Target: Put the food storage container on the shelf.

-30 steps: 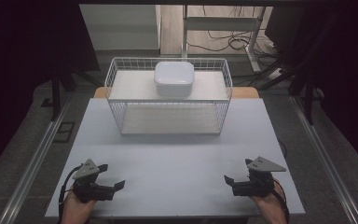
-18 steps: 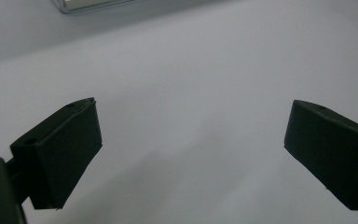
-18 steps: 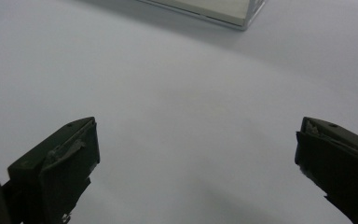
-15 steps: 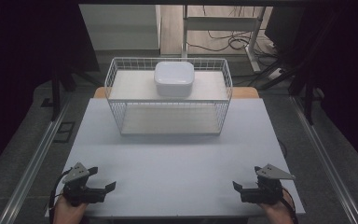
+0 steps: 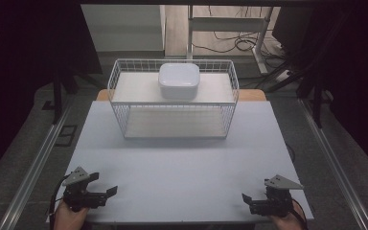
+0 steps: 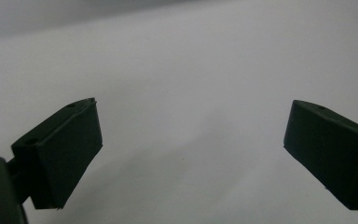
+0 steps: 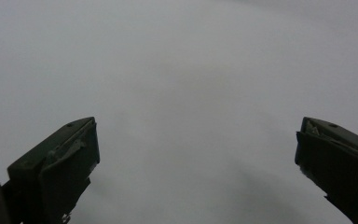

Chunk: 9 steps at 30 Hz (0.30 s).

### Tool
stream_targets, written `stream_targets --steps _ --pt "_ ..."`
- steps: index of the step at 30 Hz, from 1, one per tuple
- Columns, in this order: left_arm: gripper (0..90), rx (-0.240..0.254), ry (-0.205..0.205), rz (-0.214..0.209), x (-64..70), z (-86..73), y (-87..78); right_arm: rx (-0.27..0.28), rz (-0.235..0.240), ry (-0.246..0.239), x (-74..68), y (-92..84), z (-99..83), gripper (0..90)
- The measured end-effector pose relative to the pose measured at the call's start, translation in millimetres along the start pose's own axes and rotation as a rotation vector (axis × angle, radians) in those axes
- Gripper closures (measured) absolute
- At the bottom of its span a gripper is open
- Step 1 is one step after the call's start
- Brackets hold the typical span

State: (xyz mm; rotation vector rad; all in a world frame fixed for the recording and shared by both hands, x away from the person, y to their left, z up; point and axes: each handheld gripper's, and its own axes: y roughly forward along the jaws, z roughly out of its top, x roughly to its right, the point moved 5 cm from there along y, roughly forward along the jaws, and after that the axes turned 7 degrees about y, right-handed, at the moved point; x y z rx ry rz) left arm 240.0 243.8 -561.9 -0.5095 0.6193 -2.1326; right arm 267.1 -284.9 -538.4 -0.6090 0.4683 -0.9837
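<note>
Two hand-held grippers rest at the near edge of a white table (image 5: 182,163), the left gripper (image 5: 106,193) at the left corner and the right gripper (image 5: 247,200) at the right corner, both with jaws spread wide and nothing between them. Bare tabletop stretches between them. Well apart, at the far edge, a white wire basket (image 5: 173,115) carries a white lidded box (image 5: 178,80) on its top shelf.

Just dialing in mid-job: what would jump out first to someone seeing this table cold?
The white wire basket at the far middle of the pale table, with a white rounded-square lidded box sitting on top of it. Next, the left gripper and right gripper at the near corners, both with jaws spread wide and nothing between them, far from the basket.
</note>
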Motion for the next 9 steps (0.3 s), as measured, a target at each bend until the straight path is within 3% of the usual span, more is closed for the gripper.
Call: stream_targets --steps 9 --pt "6.3 -0.032 -0.018 0.006 -1.2 -0.4 3.1 -0.011 0.01 0.05 4.8 1.0 -0.8 0.4"
